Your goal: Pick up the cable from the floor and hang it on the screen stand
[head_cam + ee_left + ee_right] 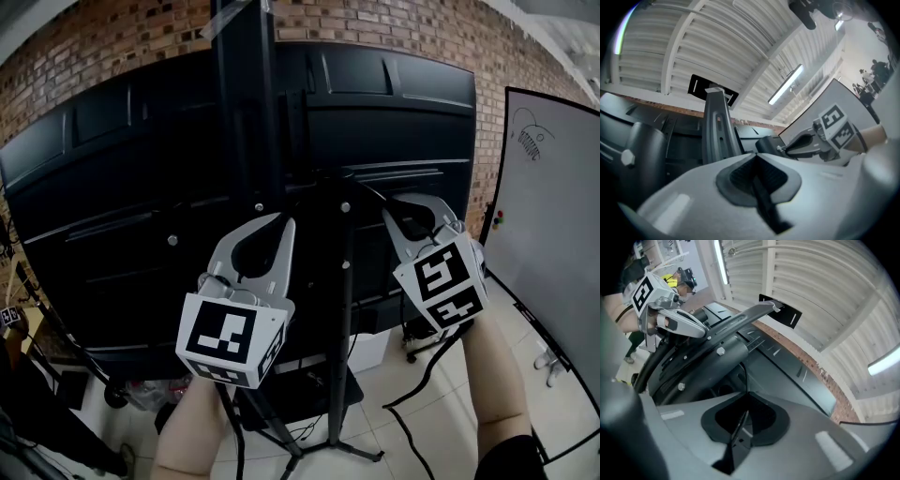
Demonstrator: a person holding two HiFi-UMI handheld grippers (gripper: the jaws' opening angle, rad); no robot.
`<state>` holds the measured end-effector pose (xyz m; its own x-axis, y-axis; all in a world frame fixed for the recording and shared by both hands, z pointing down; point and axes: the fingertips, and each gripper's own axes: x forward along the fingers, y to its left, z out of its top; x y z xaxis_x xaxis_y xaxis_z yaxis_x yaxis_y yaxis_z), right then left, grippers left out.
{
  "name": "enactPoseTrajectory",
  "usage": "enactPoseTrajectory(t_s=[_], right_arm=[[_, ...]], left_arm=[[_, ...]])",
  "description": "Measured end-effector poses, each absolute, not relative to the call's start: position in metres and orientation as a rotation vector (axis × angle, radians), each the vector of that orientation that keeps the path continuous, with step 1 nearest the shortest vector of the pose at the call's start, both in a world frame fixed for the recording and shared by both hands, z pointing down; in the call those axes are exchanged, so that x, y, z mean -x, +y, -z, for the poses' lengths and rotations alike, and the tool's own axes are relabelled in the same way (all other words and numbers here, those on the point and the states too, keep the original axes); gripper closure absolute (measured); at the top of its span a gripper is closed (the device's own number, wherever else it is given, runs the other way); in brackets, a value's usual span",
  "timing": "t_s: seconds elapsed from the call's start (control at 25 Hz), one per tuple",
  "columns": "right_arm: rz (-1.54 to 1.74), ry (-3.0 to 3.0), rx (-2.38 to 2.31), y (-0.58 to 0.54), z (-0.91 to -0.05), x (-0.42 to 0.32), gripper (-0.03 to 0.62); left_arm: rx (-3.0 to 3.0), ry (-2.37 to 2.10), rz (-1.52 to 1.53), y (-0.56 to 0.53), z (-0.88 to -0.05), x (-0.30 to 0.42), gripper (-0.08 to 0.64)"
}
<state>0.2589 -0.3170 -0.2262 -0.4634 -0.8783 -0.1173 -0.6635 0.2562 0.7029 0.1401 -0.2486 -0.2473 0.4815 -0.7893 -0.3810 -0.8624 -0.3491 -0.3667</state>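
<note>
A thin black cable (370, 190) runs from the back of the black screen stand (246, 112) to my right gripper (403, 202). Below that gripper the cable hangs down to the floor (433, 366). In the right gripper view the jaws (746, 392) are shut, with the cable (741, 373) passing between them and up toward the stand (740, 319). My left gripper (279, 221) is raised just left of the stand's lower pole, its jaws shut and nothing visible in them. The left gripper view shows those jaws (756, 154) closed, the stand post (717, 126) ahead and the right gripper (787, 149) beside it.
The large black screen (112, 187) fills the view ahead, against a brick wall (103, 47). A whiteboard (553, 234) stands at the right. The stand's legs (319, 441) and loose cables lie on the tiled floor below. Dark gear sits at the lower left (37, 394).
</note>
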Motion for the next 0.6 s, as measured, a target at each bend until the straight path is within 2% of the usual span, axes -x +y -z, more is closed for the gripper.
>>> enactPoseTrajectory(t_s=[0.28,0.6], right_arm=[[0.930,-2.468,-1.482,-0.315,0.207,-0.252,0.560],[1.080,-2.541,-1.498,-0.306,0.208,-0.243,0.545]], left_arm=[[2.198,1.397,-0.173,-0.240,0.230,-0.141,0.555],[2.207,1.527,-0.175,-0.249,0.205,-0.132,0.555]])
